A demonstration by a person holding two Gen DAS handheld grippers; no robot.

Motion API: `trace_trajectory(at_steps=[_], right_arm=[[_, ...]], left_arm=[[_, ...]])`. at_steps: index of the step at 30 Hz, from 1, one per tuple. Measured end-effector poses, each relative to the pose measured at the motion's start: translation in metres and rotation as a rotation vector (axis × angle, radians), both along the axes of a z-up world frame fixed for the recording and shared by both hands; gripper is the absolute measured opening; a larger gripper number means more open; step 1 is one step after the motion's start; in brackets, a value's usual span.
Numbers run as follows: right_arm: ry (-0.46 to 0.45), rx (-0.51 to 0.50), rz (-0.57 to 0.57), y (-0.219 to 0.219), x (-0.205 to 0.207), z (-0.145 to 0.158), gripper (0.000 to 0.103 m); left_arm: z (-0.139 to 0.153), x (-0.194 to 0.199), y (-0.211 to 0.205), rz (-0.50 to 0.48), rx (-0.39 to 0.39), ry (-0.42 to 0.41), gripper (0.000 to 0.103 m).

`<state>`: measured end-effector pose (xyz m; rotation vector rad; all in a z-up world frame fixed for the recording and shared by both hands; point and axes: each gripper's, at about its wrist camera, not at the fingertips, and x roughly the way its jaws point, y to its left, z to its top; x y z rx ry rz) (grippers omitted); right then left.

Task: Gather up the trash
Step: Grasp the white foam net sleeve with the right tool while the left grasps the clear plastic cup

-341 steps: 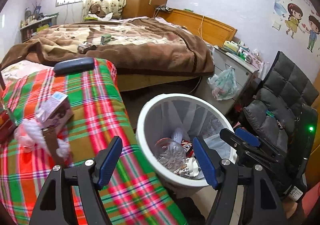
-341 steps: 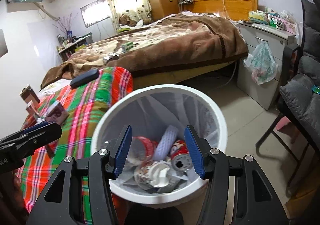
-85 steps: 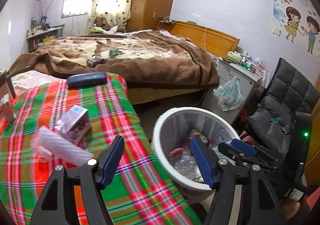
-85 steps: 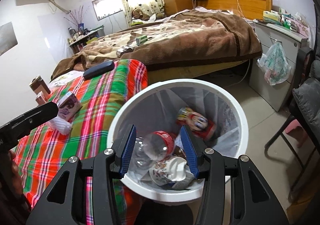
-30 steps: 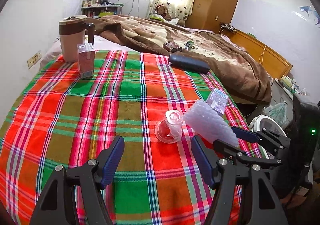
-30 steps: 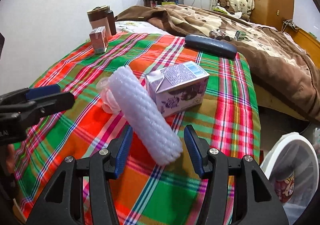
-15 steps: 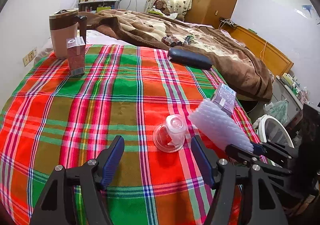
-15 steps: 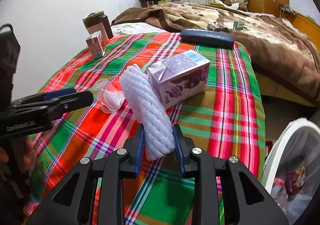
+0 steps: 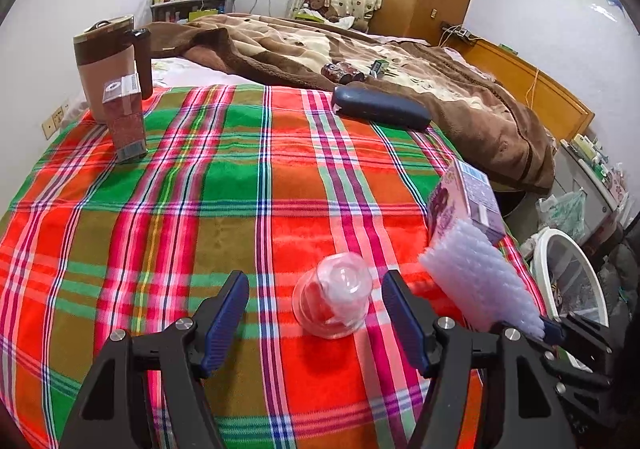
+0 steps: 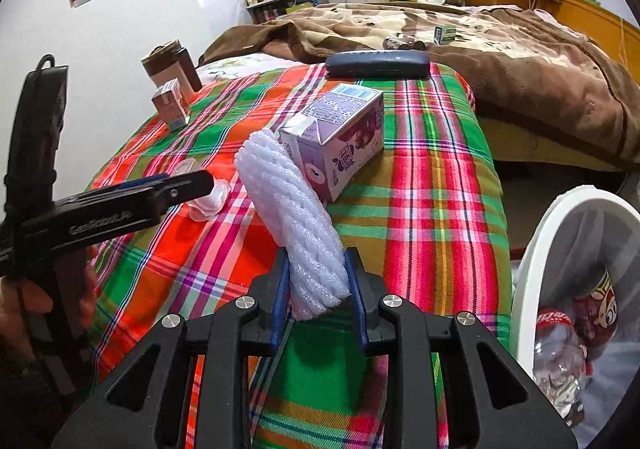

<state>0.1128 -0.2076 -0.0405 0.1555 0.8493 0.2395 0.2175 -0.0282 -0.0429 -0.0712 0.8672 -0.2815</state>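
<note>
My right gripper (image 10: 318, 303) is shut on the near end of a white foam net sleeve (image 10: 290, 209), which also shows in the left wrist view (image 9: 478, 281). A purple drink carton (image 10: 340, 139) lies right behind it on the plaid table. My left gripper (image 9: 316, 319) is open, with a clear plastic cup (image 9: 332, 299) lying on its side between its fingers, untouched. The white trash bin (image 10: 560, 249) stands off the table's right edge, holding a bottle and cans.
A brown drink carton (image 9: 126, 121) and a brown mug (image 9: 110, 57) stand at the table's far left. A dark blue glasses case (image 9: 380, 111) lies at the far edge. A bed with a brown blanket (image 9: 360, 61) is behind.
My right gripper has closed on the foam sleeve and lifted its near end. My left gripper has moved closer, so the clear cup now lies between its open fingers.
</note>
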Motion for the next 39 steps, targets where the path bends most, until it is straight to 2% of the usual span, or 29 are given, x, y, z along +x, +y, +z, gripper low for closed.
trace_trajectory(at_steps=[6, 9, 13, 17, 29, 39], right_arm=[[0.009, 0.012, -0.011, -0.004, 0.001, -0.002, 0.027], [0.013, 0.015, -0.016, -0.005, 0.001, -0.003, 0.027], [0.011, 0.021, -0.017, -0.005, 0.001, -0.003, 0.027], [0.011, 0.024, -0.017, -0.006, 0.0, -0.003, 0.027], [0.0, 0.025, -0.019, -0.007, -0.006, -0.001, 0.027], [-0.02, 0.038, -0.016, -0.005, -0.019, 0.005, 0.027]], left_arm=[[-0.006, 0.007, -0.005, -0.004, 0.008, 0.008, 0.069], [-0.009, 0.009, -0.007, -0.005, 0.014, 0.016, 0.064], [-0.011, 0.011, -0.007, 0.006, 0.018, 0.014, 0.052], [-0.012, 0.012, -0.006, 0.012, 0.018, 0.016, 0.033], [-0.005, -0.003, 0.002, 0.024, -0.006, -0.001, 0.031], [0.005, -0.041, 0.007, 0.031, -0.025, -0.024, 0.031]])
